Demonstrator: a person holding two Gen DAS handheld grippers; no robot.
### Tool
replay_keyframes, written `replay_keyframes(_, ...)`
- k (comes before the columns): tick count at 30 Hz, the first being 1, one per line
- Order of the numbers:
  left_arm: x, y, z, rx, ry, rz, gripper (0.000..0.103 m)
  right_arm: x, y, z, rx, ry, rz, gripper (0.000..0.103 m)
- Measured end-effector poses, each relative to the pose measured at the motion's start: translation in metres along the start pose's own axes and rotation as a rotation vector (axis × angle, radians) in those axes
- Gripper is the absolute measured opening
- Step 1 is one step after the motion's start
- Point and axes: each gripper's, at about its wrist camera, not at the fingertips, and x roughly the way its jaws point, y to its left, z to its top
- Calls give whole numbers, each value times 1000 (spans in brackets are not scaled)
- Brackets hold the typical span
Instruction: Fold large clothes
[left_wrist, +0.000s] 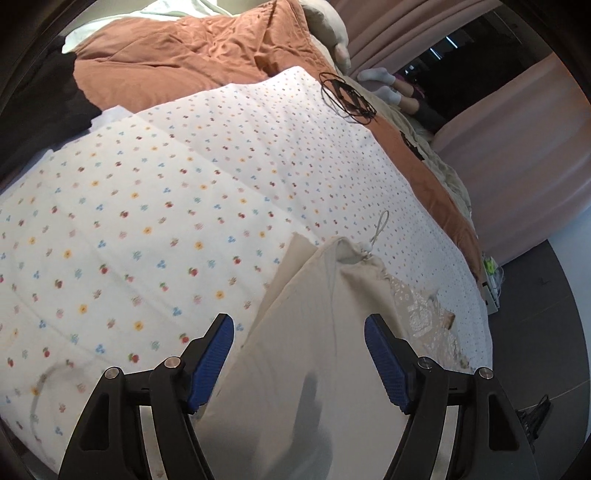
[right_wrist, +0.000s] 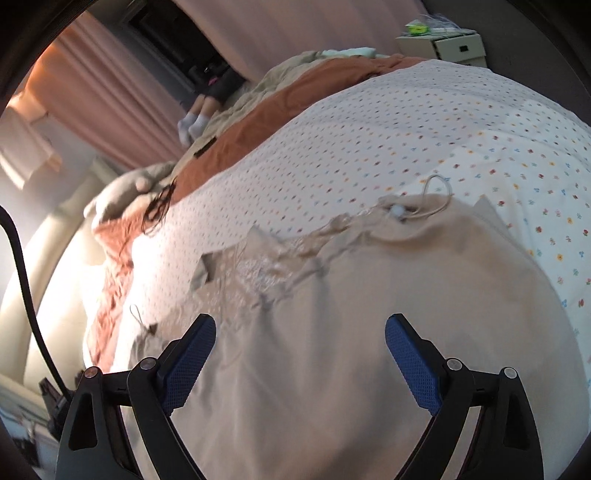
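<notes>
The beige garment (right_wrist: 351, 332) lies spread on the flower-dotted white quilt (left_wrist: 147, 206) covering the bed, its lace-trimmed top edge (right_wrist: 258, 269) and drawstring with toggle (right_wrist: 399, 212) toward the far side. It looks thin, soft and light, likely to drape and slide, so the plain hems and corners seem safer holds than the delicate lace. The left gripper (left_wrist: 299, 363) hovers over it with jaws wide apart and nothing pinched between them. The right gripper (right_wrist: 300, 362) does the same, spread wide, though motion blur makes contact with the cloth hard to judge.
</notes>
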Motion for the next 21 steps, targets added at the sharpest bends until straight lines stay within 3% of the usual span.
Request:
replay_keyframes(8, -14, 41, -29, -24, 48, 26, 71, 27, 62, -31, -167, 95, -58, 91)
replay_keyframes(17, -21, 73, -56, -65, 108, 10, 60, 58, 92, -55, -274, 185, -135, 91)
replay_keyframes(21, -17, 76, -68, -82, 134, -15, 60, 76, 104, -63, -328, 217, -167, 90)
